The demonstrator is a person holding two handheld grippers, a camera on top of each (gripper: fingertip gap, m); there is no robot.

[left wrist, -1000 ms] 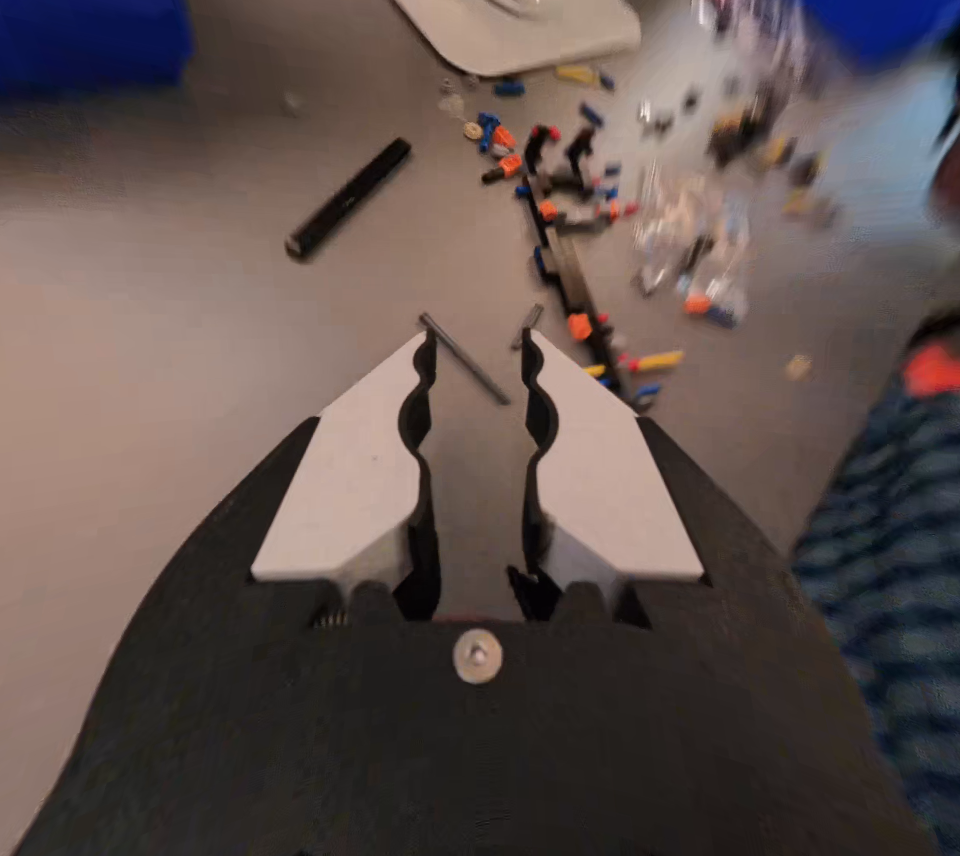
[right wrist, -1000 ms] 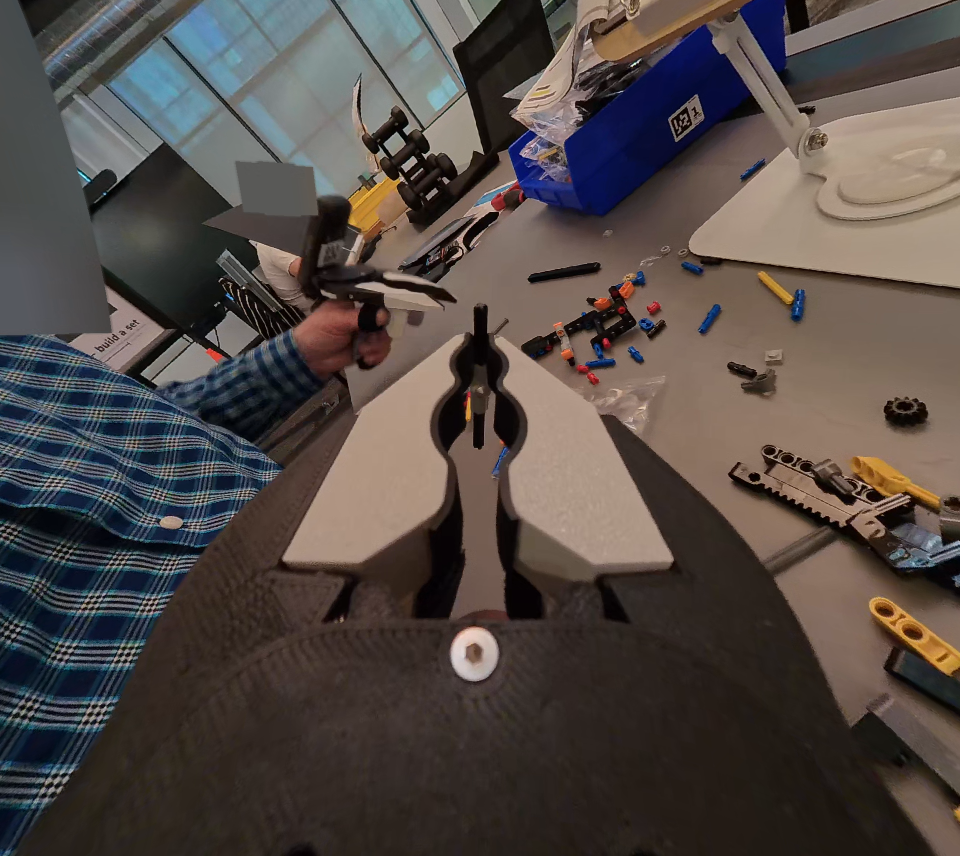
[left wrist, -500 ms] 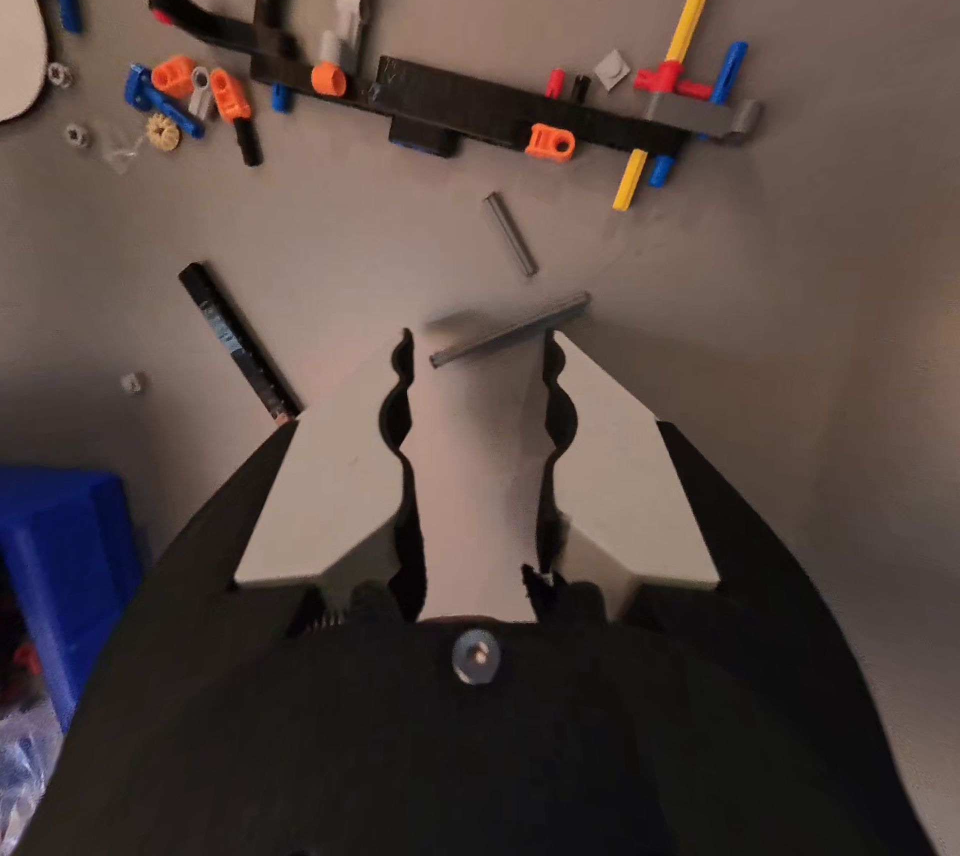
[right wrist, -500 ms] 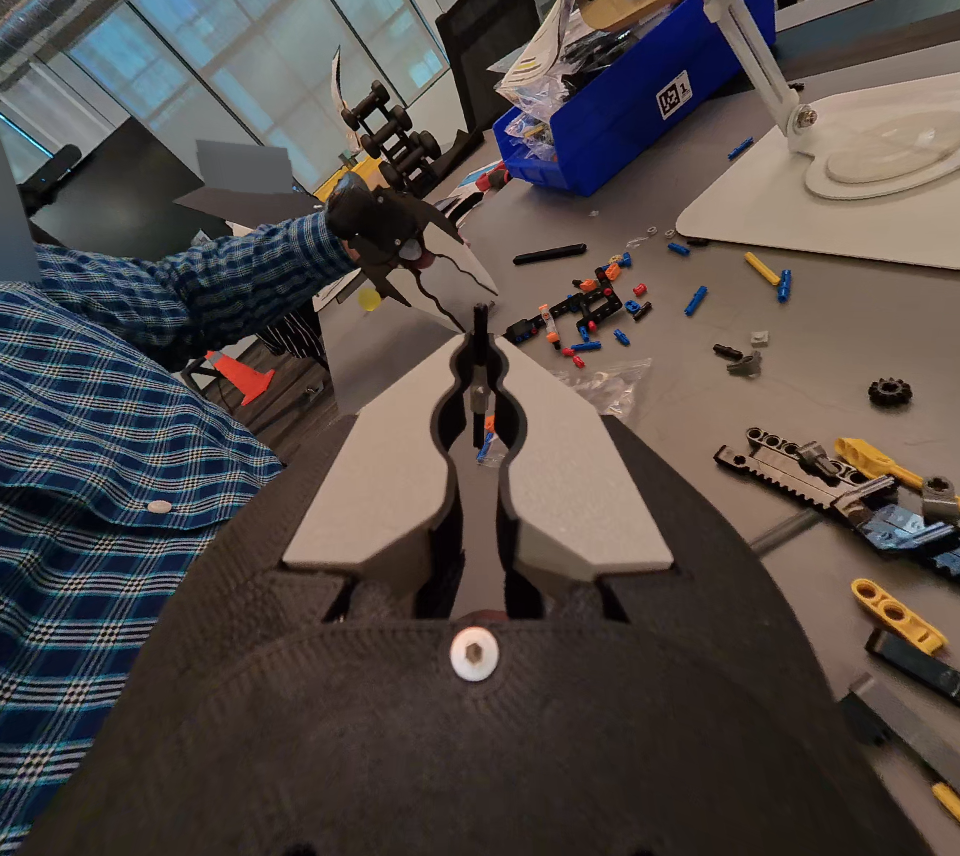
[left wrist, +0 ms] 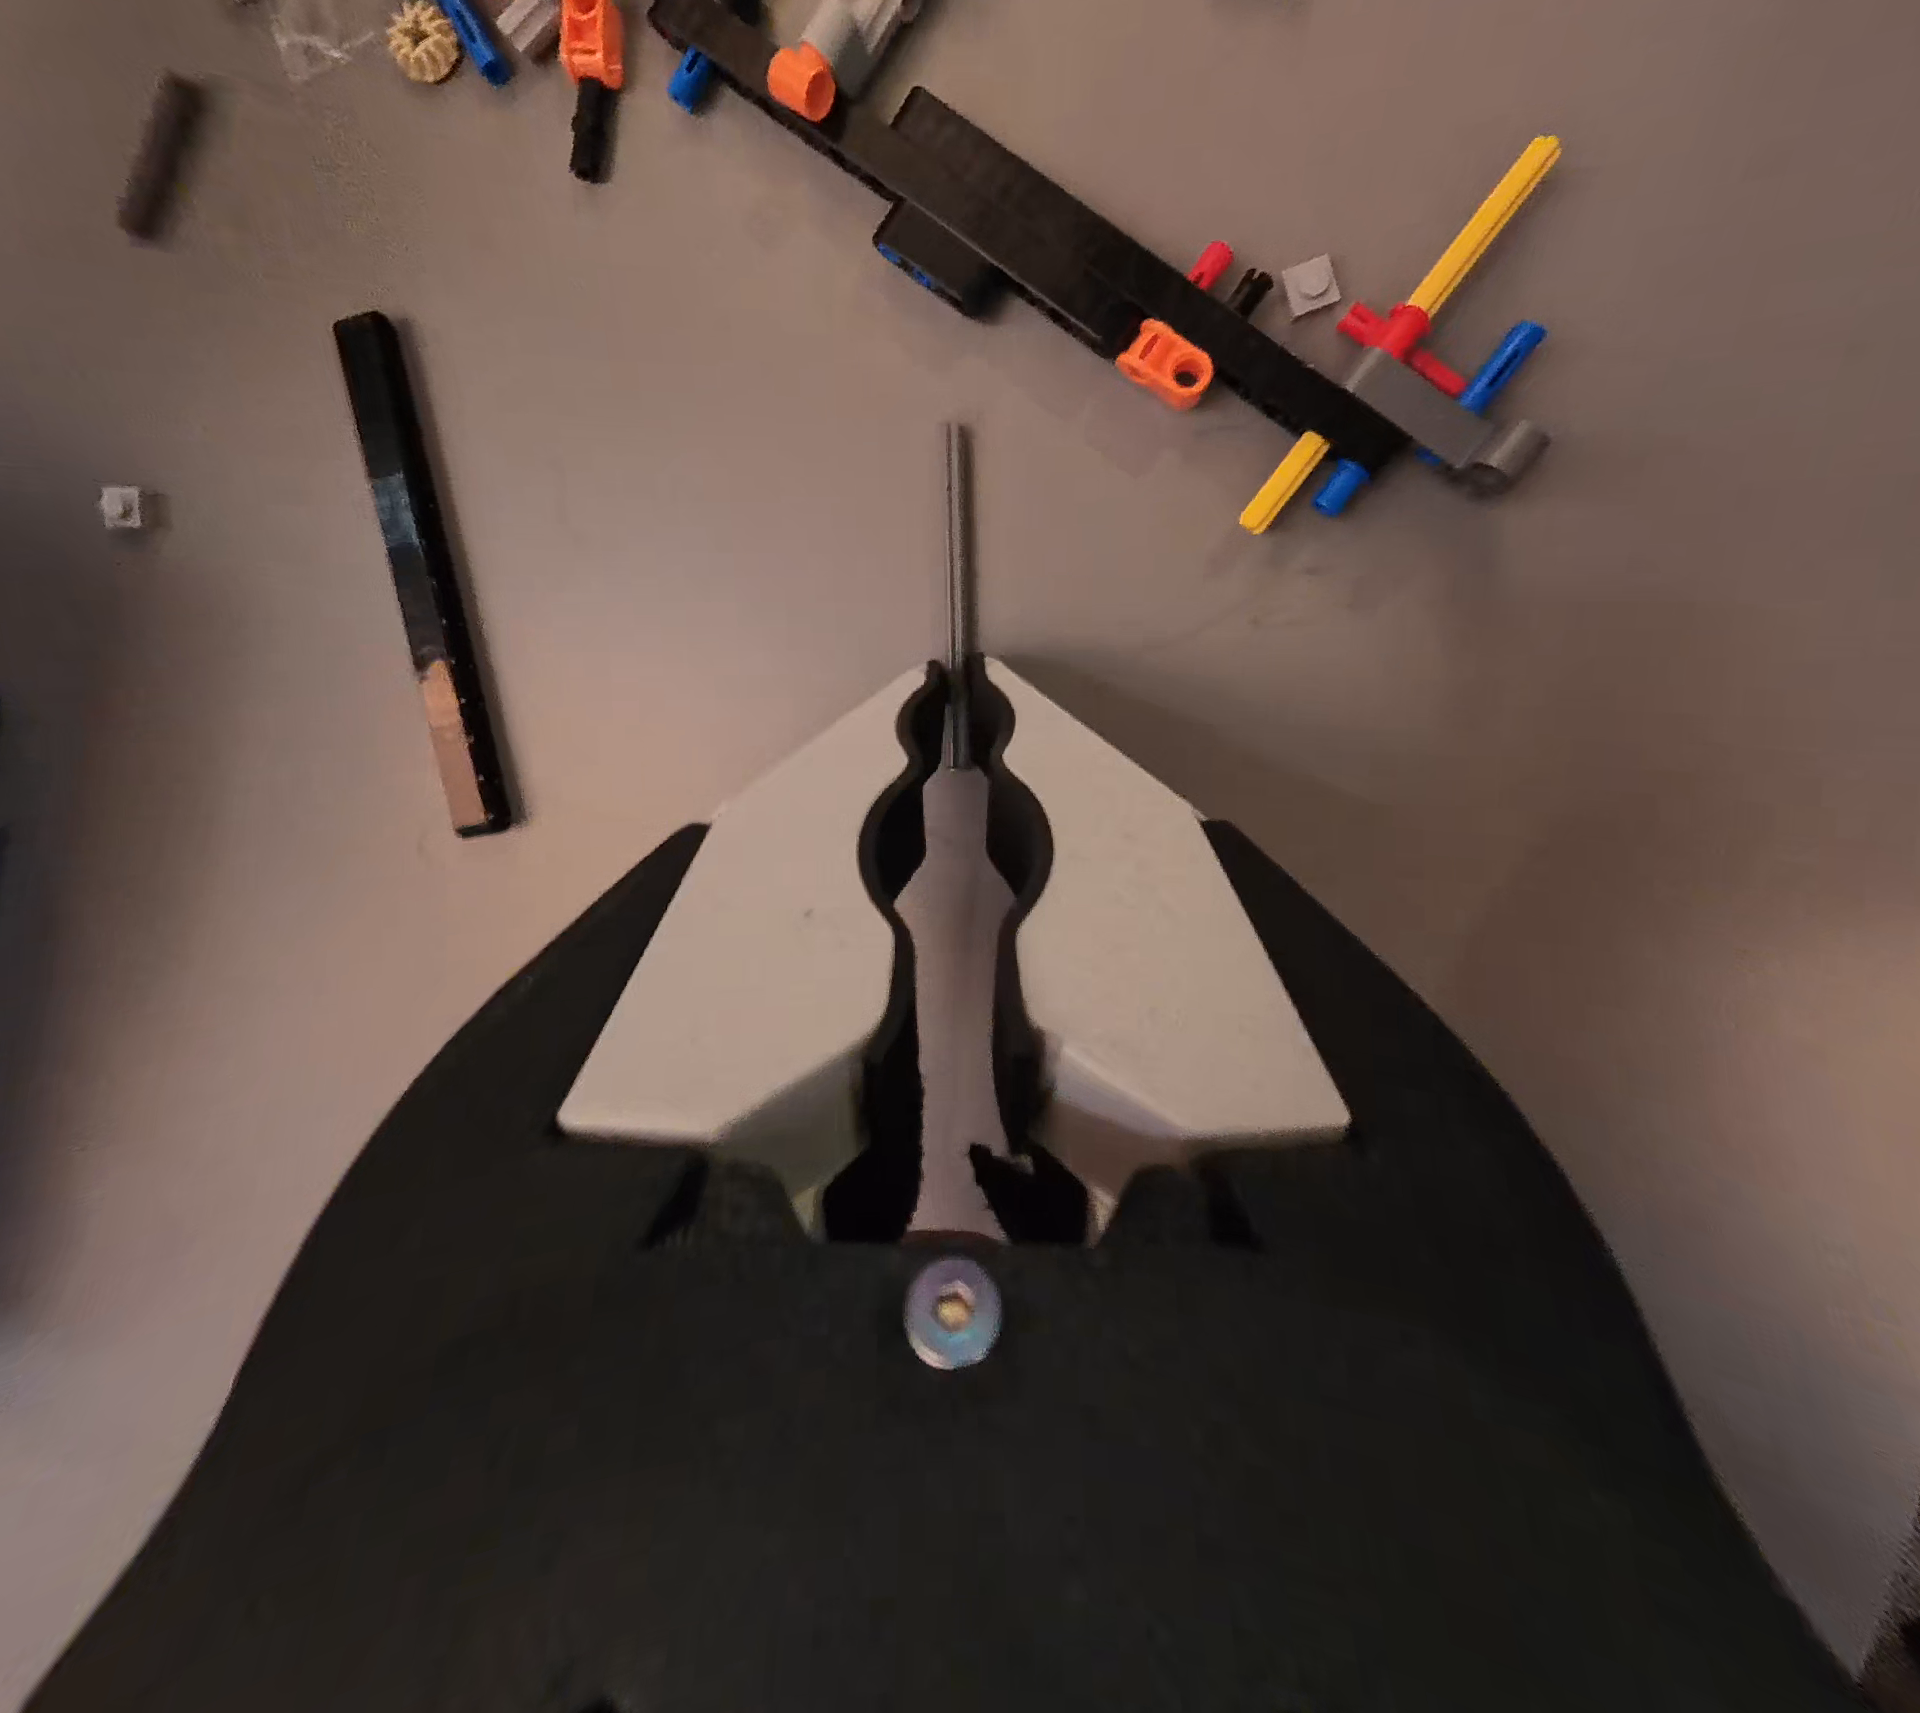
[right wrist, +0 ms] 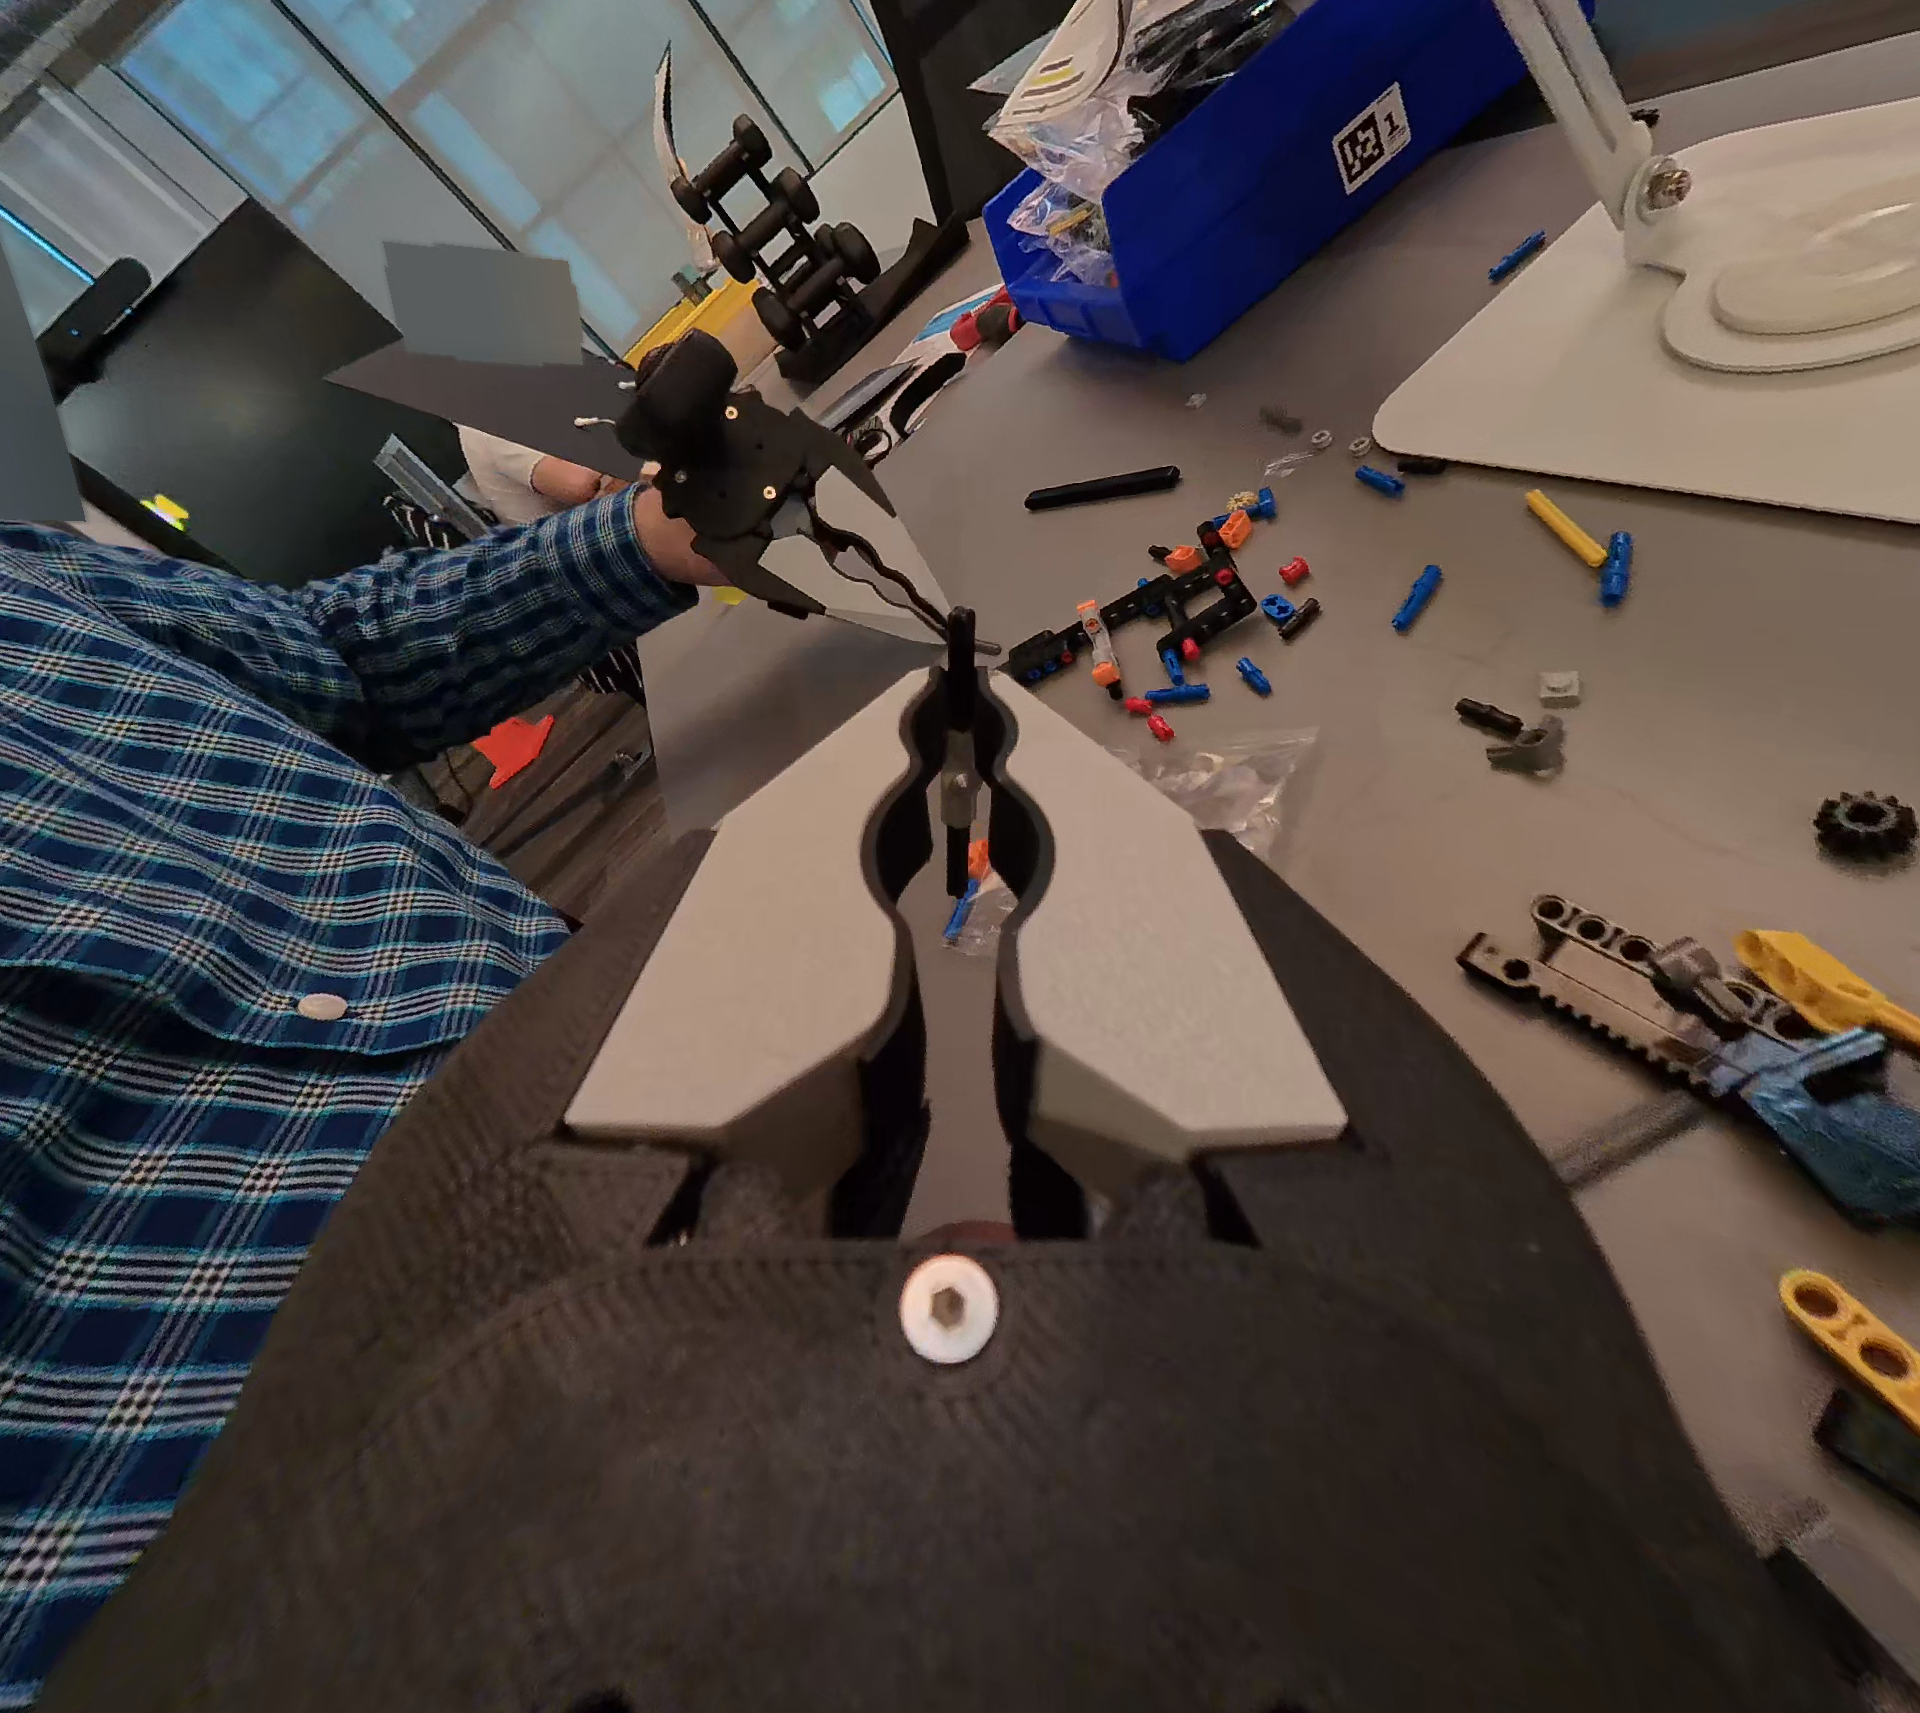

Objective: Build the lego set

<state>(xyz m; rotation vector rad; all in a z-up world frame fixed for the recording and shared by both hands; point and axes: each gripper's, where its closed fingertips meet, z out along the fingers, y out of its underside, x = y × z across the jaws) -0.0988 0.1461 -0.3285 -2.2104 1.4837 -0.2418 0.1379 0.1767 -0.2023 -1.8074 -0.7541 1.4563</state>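
Left wrist view shows the left gripper [left wrist: 956,676] with jaws closed on a thin grey rod [left wrist: 956,541], pointing outward for threading. Right gripper [right wrist: 958,676] pinches a black pin [right wrist: 960,655] upright, meeting it above the bench [right wrist: 1714,624]; the black frame [left wrist: 1039,229] lies mid-bench.

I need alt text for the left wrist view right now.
The left gripper is shut on a thin dark grey axle that points forward over the grey table. Beyond it lie a long black lego assembly, a black beam and scattered small pieces.
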